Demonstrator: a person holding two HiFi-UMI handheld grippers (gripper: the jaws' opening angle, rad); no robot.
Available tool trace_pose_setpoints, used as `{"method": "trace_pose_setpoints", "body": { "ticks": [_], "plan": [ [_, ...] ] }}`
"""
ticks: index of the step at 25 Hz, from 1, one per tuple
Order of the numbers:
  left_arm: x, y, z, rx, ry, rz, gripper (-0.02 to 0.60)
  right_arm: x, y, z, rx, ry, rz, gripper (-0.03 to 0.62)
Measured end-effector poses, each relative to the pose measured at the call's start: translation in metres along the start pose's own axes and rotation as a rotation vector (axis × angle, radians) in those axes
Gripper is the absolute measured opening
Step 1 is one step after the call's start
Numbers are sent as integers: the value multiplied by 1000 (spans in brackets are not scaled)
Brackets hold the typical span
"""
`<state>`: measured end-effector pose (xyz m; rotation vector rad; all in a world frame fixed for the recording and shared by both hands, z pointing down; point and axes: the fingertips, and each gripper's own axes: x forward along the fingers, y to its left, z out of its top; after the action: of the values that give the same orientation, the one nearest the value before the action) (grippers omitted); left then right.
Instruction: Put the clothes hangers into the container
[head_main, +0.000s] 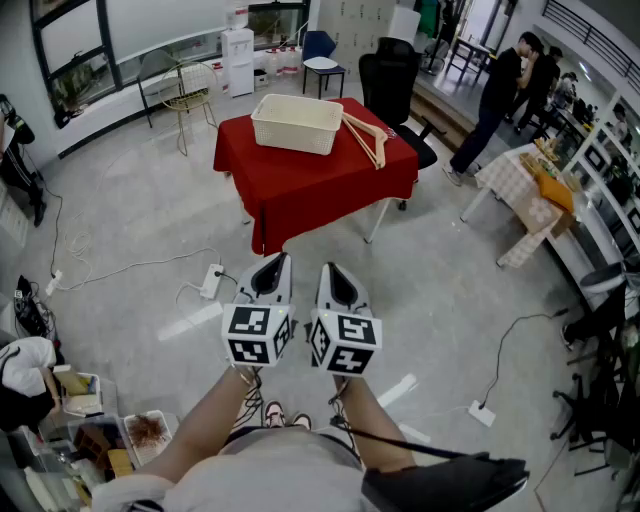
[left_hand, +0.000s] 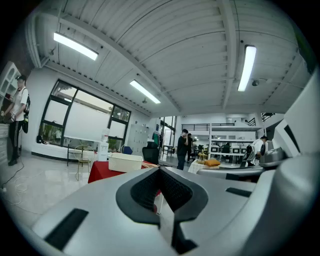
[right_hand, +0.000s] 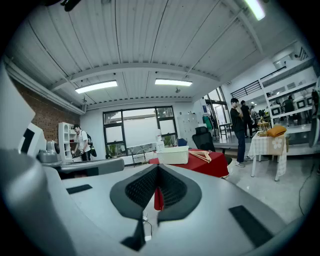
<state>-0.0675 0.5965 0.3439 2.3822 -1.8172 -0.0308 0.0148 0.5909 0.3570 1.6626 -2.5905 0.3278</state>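
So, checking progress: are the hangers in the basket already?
No, the wooden hangers lie on the red table beside the white basket.

Red-clothed table (head_main: 300, 185): white basket (head_main: 297, 123) on top, wooden hangers (head_main: 366, 138) just beside it, on cloth.

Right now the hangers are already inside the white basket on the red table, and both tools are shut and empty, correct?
No: the head view shows the hangers on the red table beside the white basket, not inside. The left tool and right tool are shut and empty.
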Motion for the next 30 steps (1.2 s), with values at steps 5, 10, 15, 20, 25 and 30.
{"method": "trace_pose_setpoints", "body": {
  "ticks": [5,10,15,20,25,30],
  "plan": [
    [-1,6,-2,2,1,8,0,3,2,-1,-5,-4,3,15],
    [0,16,0,-6,-10,11,0,8,5,-1,-9,-1,2,15],
    [1,29,3,-11,-10,2,0,17,11,-3,23,11,0,15],
    [6,44,-2,0,0,-17,0,28,12,-8,33,12,-40,15],
    [14,61,-13,-12,26,-29,0,37,6,-16,44,21,-85,15],
    [30,71,-20,-10,52,-46,0,58,0,-19,65,38,-108,15]
  ]
}}
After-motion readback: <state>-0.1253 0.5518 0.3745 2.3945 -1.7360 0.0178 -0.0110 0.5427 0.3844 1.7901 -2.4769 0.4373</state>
